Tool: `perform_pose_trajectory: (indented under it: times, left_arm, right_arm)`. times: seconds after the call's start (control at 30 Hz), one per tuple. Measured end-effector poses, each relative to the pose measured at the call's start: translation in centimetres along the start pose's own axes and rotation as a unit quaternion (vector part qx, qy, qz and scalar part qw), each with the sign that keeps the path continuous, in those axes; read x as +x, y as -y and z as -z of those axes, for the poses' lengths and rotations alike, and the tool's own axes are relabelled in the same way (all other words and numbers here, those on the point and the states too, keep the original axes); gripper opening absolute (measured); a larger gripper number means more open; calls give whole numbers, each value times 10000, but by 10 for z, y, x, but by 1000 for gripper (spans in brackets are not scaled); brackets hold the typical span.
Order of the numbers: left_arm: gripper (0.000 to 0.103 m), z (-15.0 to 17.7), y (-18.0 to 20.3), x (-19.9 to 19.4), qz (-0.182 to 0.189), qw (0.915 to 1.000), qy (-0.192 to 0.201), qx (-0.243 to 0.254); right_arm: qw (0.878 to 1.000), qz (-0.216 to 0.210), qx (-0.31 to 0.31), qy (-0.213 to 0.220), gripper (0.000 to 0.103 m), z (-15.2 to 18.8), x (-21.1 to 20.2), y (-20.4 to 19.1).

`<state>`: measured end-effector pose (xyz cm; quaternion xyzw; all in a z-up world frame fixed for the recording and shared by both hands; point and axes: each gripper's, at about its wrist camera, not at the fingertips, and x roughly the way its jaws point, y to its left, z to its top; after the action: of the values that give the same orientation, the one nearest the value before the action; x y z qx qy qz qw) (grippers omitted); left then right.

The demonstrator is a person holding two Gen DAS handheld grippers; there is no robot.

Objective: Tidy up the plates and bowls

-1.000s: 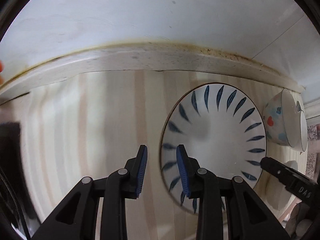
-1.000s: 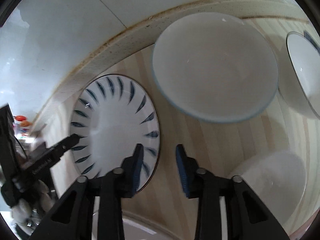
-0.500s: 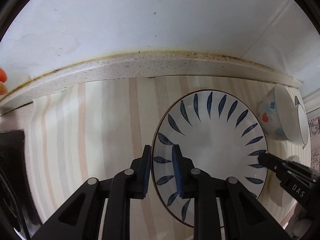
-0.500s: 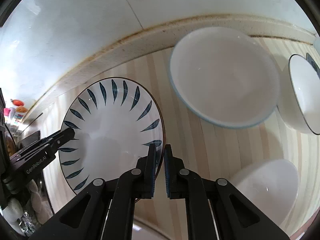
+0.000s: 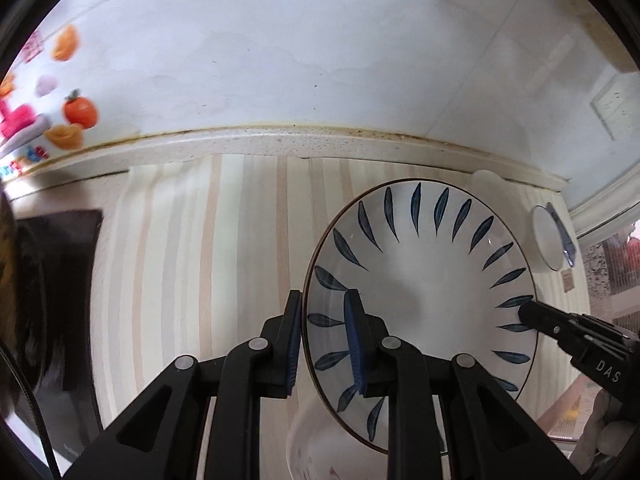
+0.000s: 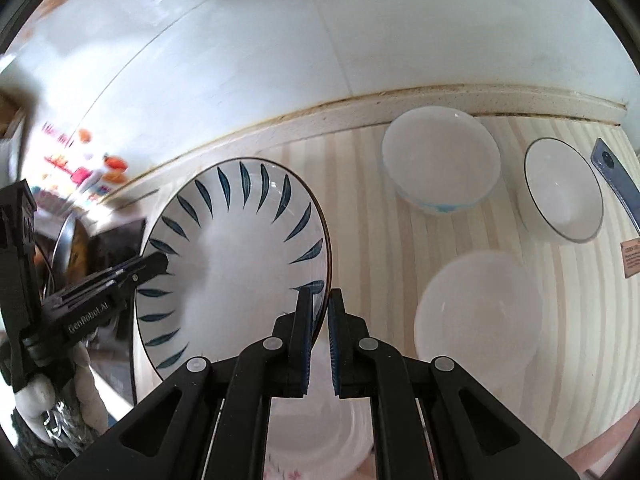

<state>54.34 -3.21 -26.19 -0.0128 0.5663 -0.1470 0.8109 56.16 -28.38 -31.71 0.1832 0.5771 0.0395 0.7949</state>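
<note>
Blue-leafed plate (image 5: 424, 272), frame centre, is pinched at opposite rims by left gripper (image 5: 326, 340) and right gripper (image 6: 319, 338), both nearly closed. It appears lifted above a bowl (image 6: 316, 440). Uneven pulling could slip that thin rim loose.

My desk (image 5: 224, 240) in pale striped wood, speckled backsplash ledge (image 5: 280, 144) grimy at its seam, white wall (image 5: 300, 40) ahead, fruit stickers (image 5: 80, 110) to my left.

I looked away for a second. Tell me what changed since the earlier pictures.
Both claws, open a second ago, closed on opposite rims of the leaf-patterned plate: left claw, right claw. The plate now looks lifted off the striped counter. The white bowls beyond seem unmoved.
</note>
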Motion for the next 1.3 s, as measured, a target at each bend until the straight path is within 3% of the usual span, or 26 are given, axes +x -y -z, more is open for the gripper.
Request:
perform_pose_trajectory:
  times: [0.3, 0.6, 0.83, 1.3]
  left_arm:
    - [18, 54, 8, -24, -15, 9998, -99, -154]
    - [18, 97, 7, 18, -143, 9982, -553, -159]
    - [18, 110, 8, 38, -380, 9966, -729, -70]
    - [18, 112, 14, 48, -569, 9949, -831, -66]
  right_arm:
    - [9993, -180, -181, -288, 9, 69, -16, 9]
    - [9980, -112, -161, -607, 9, 108, 19, 28]
    - [9967, -84, -210, -782, 9, 124, 42, 36]
    - [9955, -136, -249, -905, 9, 122, 49, 42]
